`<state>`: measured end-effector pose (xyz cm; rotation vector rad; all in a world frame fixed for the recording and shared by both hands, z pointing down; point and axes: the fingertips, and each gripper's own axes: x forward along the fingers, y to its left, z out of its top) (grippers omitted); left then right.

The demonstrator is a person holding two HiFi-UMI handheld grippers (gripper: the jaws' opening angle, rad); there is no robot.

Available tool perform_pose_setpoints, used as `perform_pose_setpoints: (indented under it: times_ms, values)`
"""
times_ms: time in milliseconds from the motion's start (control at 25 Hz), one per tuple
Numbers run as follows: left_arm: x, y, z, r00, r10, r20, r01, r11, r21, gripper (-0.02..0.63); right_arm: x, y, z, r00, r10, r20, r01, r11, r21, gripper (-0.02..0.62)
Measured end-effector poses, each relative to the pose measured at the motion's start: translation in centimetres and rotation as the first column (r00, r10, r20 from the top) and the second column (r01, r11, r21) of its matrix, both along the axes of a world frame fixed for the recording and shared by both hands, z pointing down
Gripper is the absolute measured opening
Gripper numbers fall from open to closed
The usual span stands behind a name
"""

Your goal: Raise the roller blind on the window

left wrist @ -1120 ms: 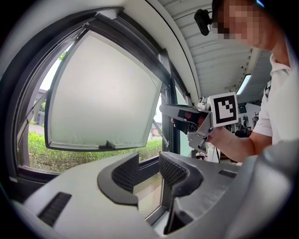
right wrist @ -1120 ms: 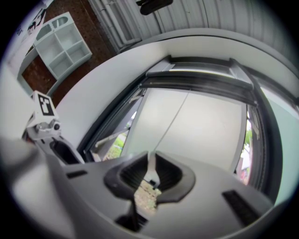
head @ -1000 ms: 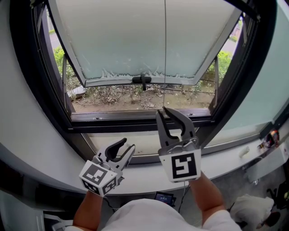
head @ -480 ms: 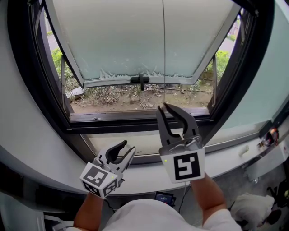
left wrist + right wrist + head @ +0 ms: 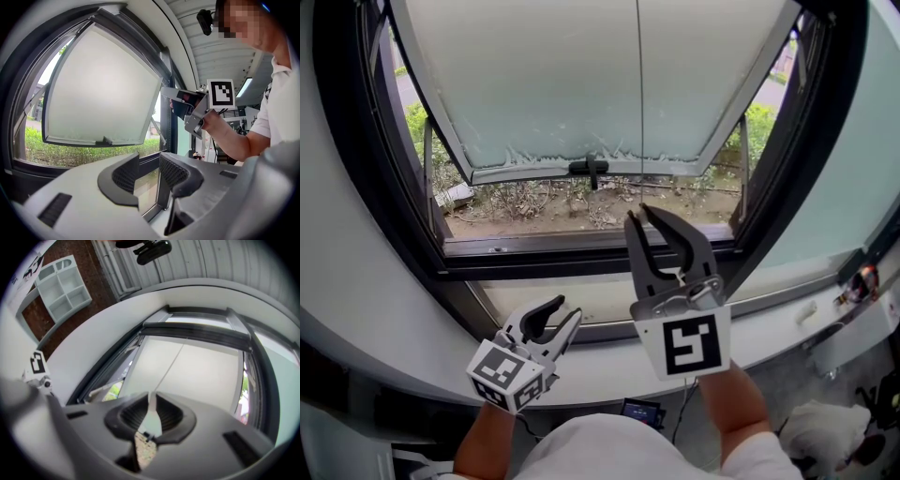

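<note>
Cord [image 5: 639, 112], thin white pull string, is sitting pinched in your right gripper [image 5: 637, 214], running up above it; you're inching upward, barely starting the blind; left gripper [image 5: 566, 308] is idling open below

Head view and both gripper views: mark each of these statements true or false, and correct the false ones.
1. The right gripper is shut on the cord. True.
2. The left gripper grips the handle. False: it is open and empty, low by the sill, apart from the handle.
3. The frosted pane is swung outward at its bottom edge. True.
4. The cord hangs at the pane's far left edge. False: it runs down the middle of the pane to the right gripper.
5. Plants show outside past the pane. True.
</note>
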<state>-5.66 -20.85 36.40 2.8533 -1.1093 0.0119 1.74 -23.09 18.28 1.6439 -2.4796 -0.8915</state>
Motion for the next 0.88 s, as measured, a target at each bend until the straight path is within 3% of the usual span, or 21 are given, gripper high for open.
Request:
perform_pose_setpoints:
  times_ms: [880]
  values:
    - [0.3, 0.3, 0.3, 1.0, 0.011, -0.005, -0.011, 1.0, -0.02, 0.153, -0.2, -0.2, -4.1, 1.0, -0.008, 0.011, 0.007, 0.998, 0.07, 0.061]
